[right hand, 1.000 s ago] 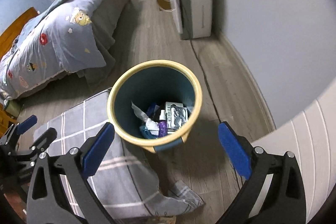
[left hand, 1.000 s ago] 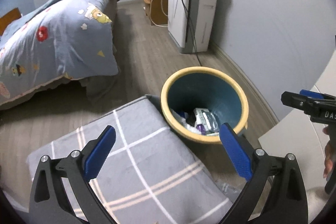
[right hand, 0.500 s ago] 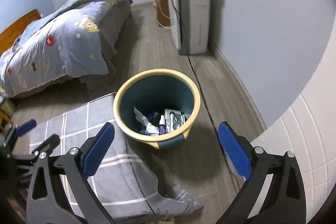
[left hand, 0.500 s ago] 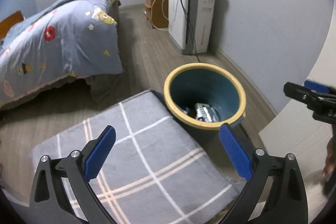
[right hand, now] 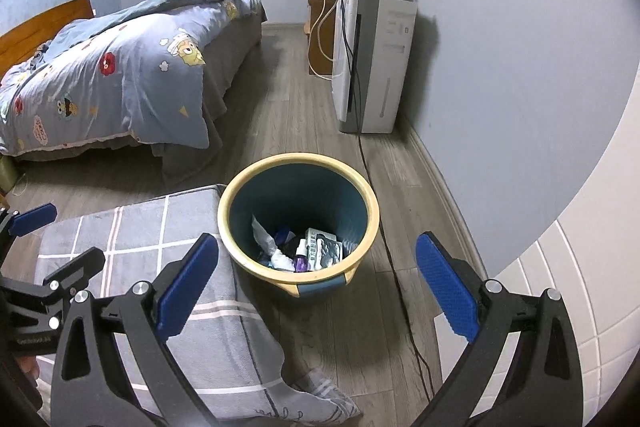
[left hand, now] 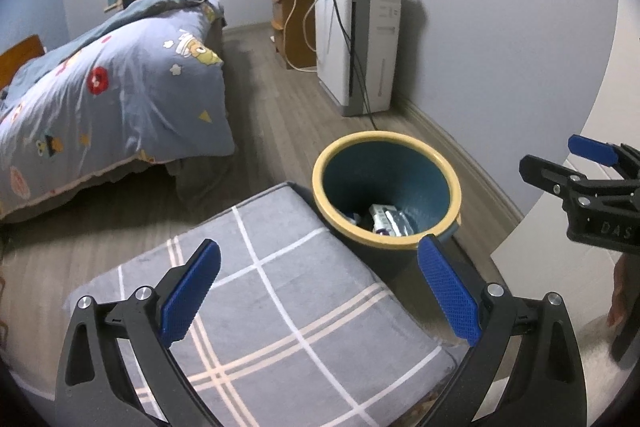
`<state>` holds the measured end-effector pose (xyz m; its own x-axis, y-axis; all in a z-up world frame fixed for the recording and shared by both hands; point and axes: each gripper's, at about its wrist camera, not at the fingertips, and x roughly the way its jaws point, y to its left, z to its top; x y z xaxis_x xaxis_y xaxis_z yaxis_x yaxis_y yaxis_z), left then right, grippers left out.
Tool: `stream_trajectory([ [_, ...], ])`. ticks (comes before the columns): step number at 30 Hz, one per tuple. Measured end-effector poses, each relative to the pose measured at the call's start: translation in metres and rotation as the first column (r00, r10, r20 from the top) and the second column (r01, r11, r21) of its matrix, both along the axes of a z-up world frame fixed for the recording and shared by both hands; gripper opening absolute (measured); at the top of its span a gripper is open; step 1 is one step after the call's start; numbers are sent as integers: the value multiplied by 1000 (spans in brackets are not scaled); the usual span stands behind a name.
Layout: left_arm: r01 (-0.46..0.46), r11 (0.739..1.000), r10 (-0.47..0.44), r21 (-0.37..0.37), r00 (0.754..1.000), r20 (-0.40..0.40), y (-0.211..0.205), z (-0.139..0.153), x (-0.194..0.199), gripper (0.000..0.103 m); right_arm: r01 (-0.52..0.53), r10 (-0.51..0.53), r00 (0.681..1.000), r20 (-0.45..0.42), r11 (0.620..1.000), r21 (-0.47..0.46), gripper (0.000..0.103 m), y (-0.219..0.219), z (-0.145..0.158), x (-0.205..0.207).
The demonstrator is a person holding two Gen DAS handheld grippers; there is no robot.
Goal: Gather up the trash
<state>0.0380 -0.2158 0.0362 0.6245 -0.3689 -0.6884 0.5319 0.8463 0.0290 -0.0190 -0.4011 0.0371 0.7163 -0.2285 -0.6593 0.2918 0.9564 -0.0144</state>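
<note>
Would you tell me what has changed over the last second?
Both grippers, left and right, drew back and tilted up from the bin, showing more of the room. Nothing was gripped or released; both stay open and empty. The trash and grey cushion stayed put.

A bed (right hand: 120, 75) with cartoon-print duvet faces a white appliance (right hand: 376, 63) by the wall.

One yellow-rimmed trash bin (right hand: 298, 223) and one grey checked cushion (left hand: 264, 307). One bed (right hand: 120, 75), one white air purifier (right hand: 374, 63). Two grippers.
</note>
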Motion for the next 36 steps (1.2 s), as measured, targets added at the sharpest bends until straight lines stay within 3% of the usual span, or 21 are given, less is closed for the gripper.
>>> stream_trajectory([
  [36,1,1000,-1,-10,1000,-17,-9,0,-2,98,28,-28,1000,-5,999,30,97,-9,-3,-2],
])
